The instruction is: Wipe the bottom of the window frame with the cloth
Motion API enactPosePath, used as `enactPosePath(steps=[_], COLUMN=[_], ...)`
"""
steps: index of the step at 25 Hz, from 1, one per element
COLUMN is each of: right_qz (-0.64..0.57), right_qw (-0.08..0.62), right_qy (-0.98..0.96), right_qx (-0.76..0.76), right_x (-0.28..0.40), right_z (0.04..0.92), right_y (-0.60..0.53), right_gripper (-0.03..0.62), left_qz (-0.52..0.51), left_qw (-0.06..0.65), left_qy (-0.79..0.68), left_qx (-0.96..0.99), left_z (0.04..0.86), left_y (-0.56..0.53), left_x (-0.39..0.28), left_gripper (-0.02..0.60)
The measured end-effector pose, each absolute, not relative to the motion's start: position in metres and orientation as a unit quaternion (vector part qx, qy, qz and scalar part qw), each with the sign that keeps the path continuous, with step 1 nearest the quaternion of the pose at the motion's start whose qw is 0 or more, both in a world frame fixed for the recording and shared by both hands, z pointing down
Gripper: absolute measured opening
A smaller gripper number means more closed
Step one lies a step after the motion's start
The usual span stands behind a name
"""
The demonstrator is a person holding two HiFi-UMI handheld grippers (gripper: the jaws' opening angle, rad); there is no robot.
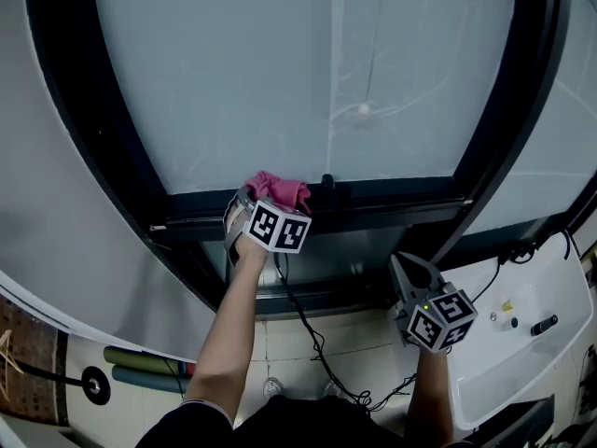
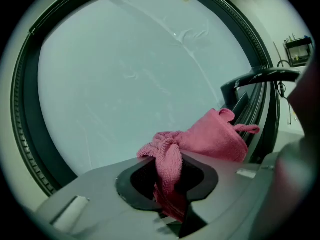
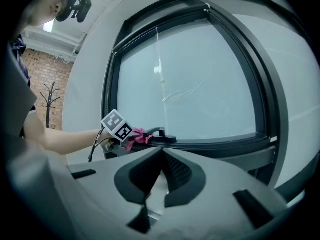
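Note:
A pink cloth [image 1: 278,190] lies bunched on the black bottom rail of the window frame [image 1: 401,196], left of the middle. My left gripper [image 1: 256,200] is shut on the cloth, holding it against the rail below the frosted pane. In the left gripper view the cloth [image 2: 210,136] runs down between the jaws of the left gripper [image 2: 168,159] and spreads toward the black window handle [image 2: 260,76]. My right gripper [image 1: 404,269] hangs lower right, off the frame, pointing up. In its own view the right gripper [image 3: 161,153] has its jaws shut with nothing between them.
A small black handle [image 1: 327,182] sits on the rail just right of the cloth. A white counter [image 1: 522,362] with small items stands at the lower right. A black cable [image 1: 308,329] hangs from the left gripper. Green rolls [image 1: 149,367] lie at the lower left.

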State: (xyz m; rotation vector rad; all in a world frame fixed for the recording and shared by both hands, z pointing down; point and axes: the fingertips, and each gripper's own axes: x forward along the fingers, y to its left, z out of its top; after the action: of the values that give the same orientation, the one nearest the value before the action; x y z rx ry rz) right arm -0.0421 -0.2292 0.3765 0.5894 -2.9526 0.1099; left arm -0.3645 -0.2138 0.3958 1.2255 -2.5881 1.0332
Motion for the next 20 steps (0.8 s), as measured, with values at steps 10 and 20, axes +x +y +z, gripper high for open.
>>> enactPosePath(steps=[10, 20], right_qz=[0.034, 0.03], right_qw=[0.071, 0.071], right_qy=[-0.987, -0.992], right_qx=[0.14, 0.097], right_x=[-0.097, -0.138], right_z=[0.382, 0.382], right_y=[-0.208, -0.2], right_gripper=[0.002, 0.002], left_qz=[0.336, 0.331], left_qw=[0.072, 0.096], left_qy=[-0.88, -0.904], left_qx=[0.328, 0.251], left_z=[0.399, 0.4], left_y=[-0.146, -0.086], left_x=[-0.438, -0.495], left_gripper=[0.083, 0.083])
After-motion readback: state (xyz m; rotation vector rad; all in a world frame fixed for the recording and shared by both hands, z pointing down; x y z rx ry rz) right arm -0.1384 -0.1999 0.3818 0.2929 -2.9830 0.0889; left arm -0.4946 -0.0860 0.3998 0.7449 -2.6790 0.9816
